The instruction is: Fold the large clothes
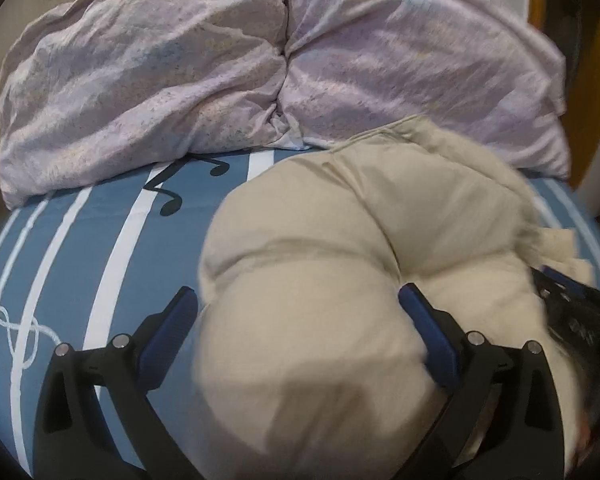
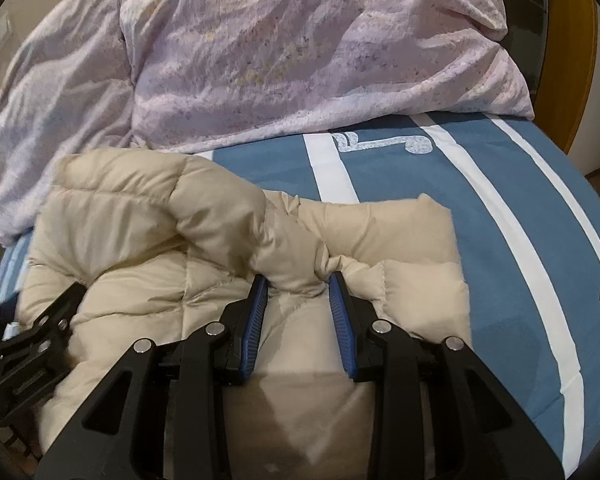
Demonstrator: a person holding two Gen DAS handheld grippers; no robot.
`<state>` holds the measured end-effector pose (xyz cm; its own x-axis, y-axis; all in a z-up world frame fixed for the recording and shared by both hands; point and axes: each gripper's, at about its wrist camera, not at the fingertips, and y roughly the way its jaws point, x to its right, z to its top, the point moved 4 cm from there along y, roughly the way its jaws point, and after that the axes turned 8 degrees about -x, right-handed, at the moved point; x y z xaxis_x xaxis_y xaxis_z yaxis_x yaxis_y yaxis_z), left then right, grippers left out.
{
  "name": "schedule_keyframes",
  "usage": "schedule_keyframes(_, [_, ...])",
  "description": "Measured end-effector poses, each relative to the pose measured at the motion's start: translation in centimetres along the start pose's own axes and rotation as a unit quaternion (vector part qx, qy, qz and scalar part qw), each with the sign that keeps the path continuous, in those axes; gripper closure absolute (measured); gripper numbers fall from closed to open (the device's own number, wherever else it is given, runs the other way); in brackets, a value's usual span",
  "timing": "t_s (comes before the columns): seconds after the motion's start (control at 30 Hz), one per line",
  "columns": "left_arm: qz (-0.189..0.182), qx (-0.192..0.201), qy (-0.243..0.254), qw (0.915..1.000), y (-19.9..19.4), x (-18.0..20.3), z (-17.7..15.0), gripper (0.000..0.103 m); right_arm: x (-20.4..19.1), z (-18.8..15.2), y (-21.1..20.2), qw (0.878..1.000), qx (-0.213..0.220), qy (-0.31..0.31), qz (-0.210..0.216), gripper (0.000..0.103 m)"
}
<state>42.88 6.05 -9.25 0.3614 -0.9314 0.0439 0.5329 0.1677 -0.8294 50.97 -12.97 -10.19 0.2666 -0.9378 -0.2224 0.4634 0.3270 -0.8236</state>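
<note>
Beige puffer jacket (image 2: 228, 264) bunched on the bed, both hand-held grippers on it

Jacket lies on the blue bed sheet (image 2: 500, 208) with white stripes and music notes, its far edge just beside the crumpled lilac duvet (image 2: 280, 52) at the back. Right hand-held gripper (image 2: 298, 282): jaws part-way spread, a rolled fold of the jacket sitting between the blue pads (image 2: 256, 320), both tips touching the fabric, so it's pinching that fold. Left hand-held gripper (image 1: 298, 300): jaws spread wide, a thick puffed section of the jacket (image 1: 340, 260) bulging between the fingers (image 1: 428, 328); left finger sits over the sheet (image 1: 80, 260) at the jacket's edge, right finger presses into the fabric. Left-wrist view is motion-blurred. Left gripper also shows at the left edge of the right-wrist view, on the jacket's near-left side
</note>
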Motion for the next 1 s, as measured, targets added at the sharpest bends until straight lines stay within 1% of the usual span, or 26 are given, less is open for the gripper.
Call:
schedule_keyframes(0.03, [-0.014, 0.004, -0.003, 0.9999, -1.1, -0.8, -0.4, 0.003, 0.5, -0.4, -1.3, 1.000, 0.007, 0.011, 0.026, 0.048])
schedule_keyframes(0.07, [-0.023, 0.007, -0.006, 0.9997, -1.9, -1.5, -0.6, 0.003, 1.1, -0.8, -2.8, 0.999, 0.019, 0.022, 0.045, 0.039])
schedule_keyframes(0.1, [-0.031, 0.009, -0.009, 0.9994, -2.7, -2.3, -0.8, 0.003, 1.7, -1.3, -4.3, 0.997, 0.033, 0.030, 0.055, 0.024])
schedule_keyframes(0.13, [-0.044, 0.007, -0.016, 0.9989, -3.6, -3.4, -1.3, 0.003, 2.1, -1.6, -5.2, 0.997, 0.041, 0.031, 0.057, 0.015])
schedule_keyframes(0.17, [-0.057, 0.001, -0.022, 0.9981, -4.1, -4.2, -1.6, 0.004, 2.6, -2.0, -6.3, 0.997, 0.046, 0.029, 0.056, 0.013])
schedule_keyframes(0.2, [-0.071, -0.007, -0.028, 0.9970, -4.3, -4.9, -1.8, 0.004, 3.0, -2.4, -6.9, 0.997, 0.042, 0.026, 0.056, 0.010])
schedule_keyframes(0.33, [-0.120, -0.042, -0.065, 0.9898, -4.2, -6.9, -3.1, 0.004, 4.4, -3.9, -7.1, 0.995, -0.003, 0.040, 0.091, 0.007])
schedule_keyframes(0.47, [-0.143, -0.070, -0.083, 0.9837, -2.9, -7.3, -4.0, 0.004, 5.8, -5.1, -6.1, 0.987, -0.039, 0.077, 0.136, 0.007])
schedule_keyframes(0.57, [-0.173, -0.088, -0.097, 0.9763, -2.0, -7.0, -4.3, 0.004, 6.4, -5.5, -4.8, 0.981, -0.062, 0.096, 0.159, 0.007])
schedule_keyframes(0.67, [-0.179, -0.093, -0.098, 0.9746, -1.5, -6.5, -4.3, 0.004, 6.9, -5.8, -3.8, 0.977, -0.073, 0.105, 0.172, 0.005])
schedule_keyframes(0.77, [-0.176, -0.096, -0.096, 0.9750, -1.0, -6.3, -4.3, 0.004, 7.4, -6.0, -3.0, 0.971, -0.076, 0.121, 0.194, 0.002])
schedule_keyframes(0.83, [-0.183, -0.099, -0.099, 0.9730, -0.6, -6.3, -4.3, 0.004, 7.6, -6.0, -2.5, 0.966, -0.079, 0.128, 0.211, 0.002])
schedule_keyframes(0.9, [-0.204, -0.107, -0.111, 0.9667, 0.0, -6.2, -4.3, 0.004, 7.4, -6.0, -2.4, 0.961, -0.072, 0.128, 0.234, 0.002])
schedule_keyframes(0.97, [-0.231, -0.116, -0.126, 0.9577, 0.7, -6.2, -4.4, 0.003, 7.0, -6.0, -2.2, 0.955, -0.072, 0.124, 0.258, 0.002])
schedule_keyframes(1.0, [-0.248, -0.121, -0.137, 0.9516, 1.0, -6.3, -4.5, 0.004, 6.7, -6.0, -2.2, 0.955, -0.070, 0.116, 0.262, 0.002])
